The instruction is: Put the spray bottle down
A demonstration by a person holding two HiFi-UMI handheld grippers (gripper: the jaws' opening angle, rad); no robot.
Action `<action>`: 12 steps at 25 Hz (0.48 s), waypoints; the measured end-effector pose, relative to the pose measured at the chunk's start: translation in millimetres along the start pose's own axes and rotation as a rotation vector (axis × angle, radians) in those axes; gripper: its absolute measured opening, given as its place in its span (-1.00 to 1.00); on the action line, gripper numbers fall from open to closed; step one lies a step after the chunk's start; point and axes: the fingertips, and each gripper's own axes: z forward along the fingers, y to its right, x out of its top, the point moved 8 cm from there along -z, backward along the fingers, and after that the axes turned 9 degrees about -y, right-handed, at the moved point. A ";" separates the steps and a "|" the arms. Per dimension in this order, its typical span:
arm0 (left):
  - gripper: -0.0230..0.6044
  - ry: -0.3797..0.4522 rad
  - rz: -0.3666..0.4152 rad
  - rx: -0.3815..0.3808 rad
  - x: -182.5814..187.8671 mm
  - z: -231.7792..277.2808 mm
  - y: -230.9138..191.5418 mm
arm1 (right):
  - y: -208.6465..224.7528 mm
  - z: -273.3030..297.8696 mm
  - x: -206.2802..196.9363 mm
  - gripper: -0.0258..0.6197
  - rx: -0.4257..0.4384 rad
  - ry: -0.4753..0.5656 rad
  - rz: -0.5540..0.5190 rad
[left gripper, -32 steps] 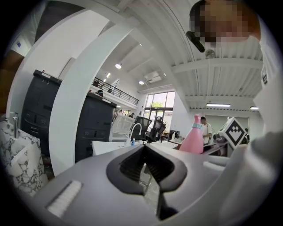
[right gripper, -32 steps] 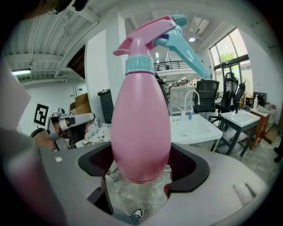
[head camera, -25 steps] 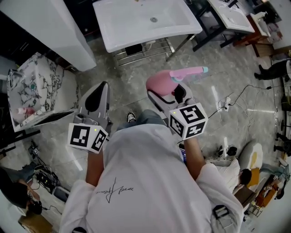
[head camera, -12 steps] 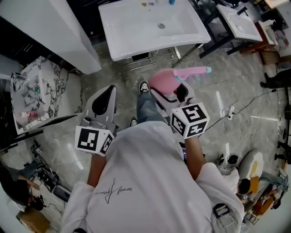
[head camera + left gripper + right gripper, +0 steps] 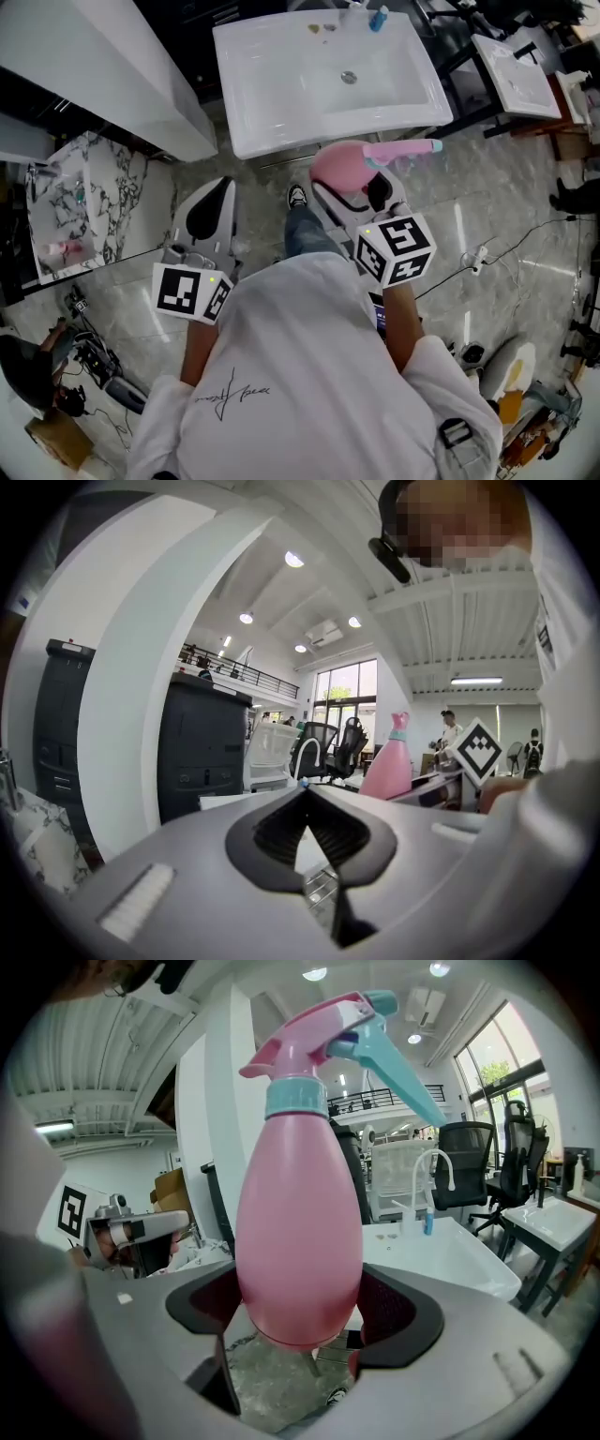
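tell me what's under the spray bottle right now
Marbled grey floor shows below the bottle, which the right gripper holds in the air, jaws shut on it. The floor straight beneath its base is covered by the bottle itself.

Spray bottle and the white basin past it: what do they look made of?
Spray bottle: the pink body looks like smooth moulded plastic, semi-gloss and opaque, with soft ceiling-light highlights. Its teal trigger looks like harder plastic.
Basin: glossy white with rounded edges, probably glazed ceramic. The sheen alone can't rule out cast resin.
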 end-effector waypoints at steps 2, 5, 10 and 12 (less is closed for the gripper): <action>-0.78 -0.005 -0.014 0.009 6.3 17.5 -7.3 | 13.8 13.4 11.3 0.23 0.011 -0.004 -0.006; -0.78 -0.019 -0.025 0.013 17.8 44.3 -15.2 | 36.6 32.2 26.2 0.23 0.035 -0.008 -0.002; -0.78 -0.030 -0.039 0.022 35.5 90.4 -26.2 | 73.7 59.4 49.5 0.23 0.068 -0.019 0.003; -0.78 -0.030 -0.037 0.025 41.8 107.9 -31.3 | 86.9 71.1 60.5 0.23 0.074 -0.018 -0.004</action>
